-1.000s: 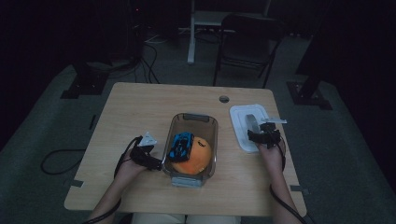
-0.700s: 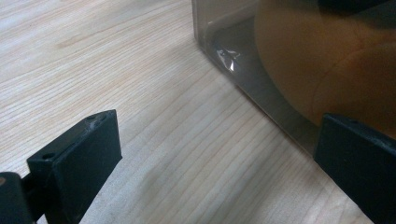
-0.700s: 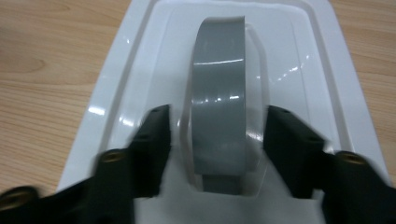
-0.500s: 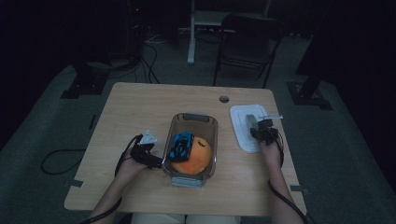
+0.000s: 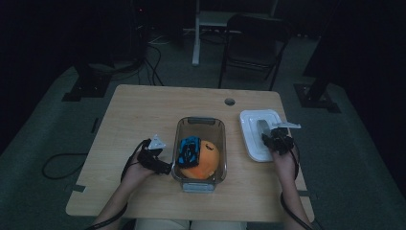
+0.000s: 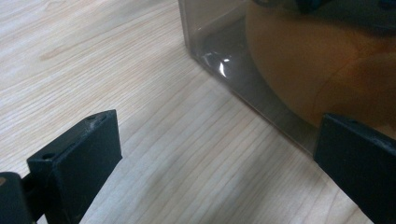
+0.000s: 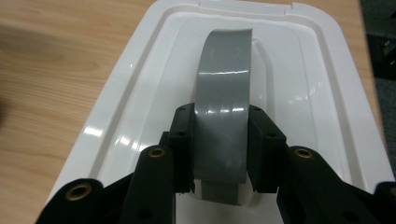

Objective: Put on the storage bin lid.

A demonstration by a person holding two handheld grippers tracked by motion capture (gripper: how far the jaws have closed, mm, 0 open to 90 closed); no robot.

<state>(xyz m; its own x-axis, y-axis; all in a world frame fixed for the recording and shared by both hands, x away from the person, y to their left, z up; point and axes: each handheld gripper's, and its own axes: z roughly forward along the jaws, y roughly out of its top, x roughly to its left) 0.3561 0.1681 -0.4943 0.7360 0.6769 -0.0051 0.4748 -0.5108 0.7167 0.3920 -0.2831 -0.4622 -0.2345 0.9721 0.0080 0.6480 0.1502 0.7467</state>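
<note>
A clear rectangular plastic container [image 5: 200, 152] is sitting near the middle of the pale wooden table [image 5: 143, 110], holding a blue toy car [image 5: 189, 150] lying on a round orange plush [image 5: 207, 163]. The high view is showing this layout; the left gripper view is instead showing the container's lower corner [image 6: 219, 60] up close, with the orange plush [image 6: 322, 70] glowing through the wall.

To the right of the container, a white rectangular plastic lid [image 5: 260, 134] is lying flat, its far side running close to the table's right edge. The right gripper view is revealing what the high view leaves too small to tell: a grey curved handle strap [image 7: 223, 112] arching up from the lid's centre [image 7: 299, 93].

Bare tabletop is stretching left of and beyond the container, and a small round hole [image 5: 230, 101] is sitting behind it near the far edge.

The left gripper [image 5: 154, 158] is resting just left of the container, its jaws spread wide with wood [image 6: 196, 158] between them; the right-hand jaw is lying just beside the container wall. The right gripper [image 7: 220, 149] is over the lid's near end, its jaws pinching the grey handle strap from both sides.
</note>
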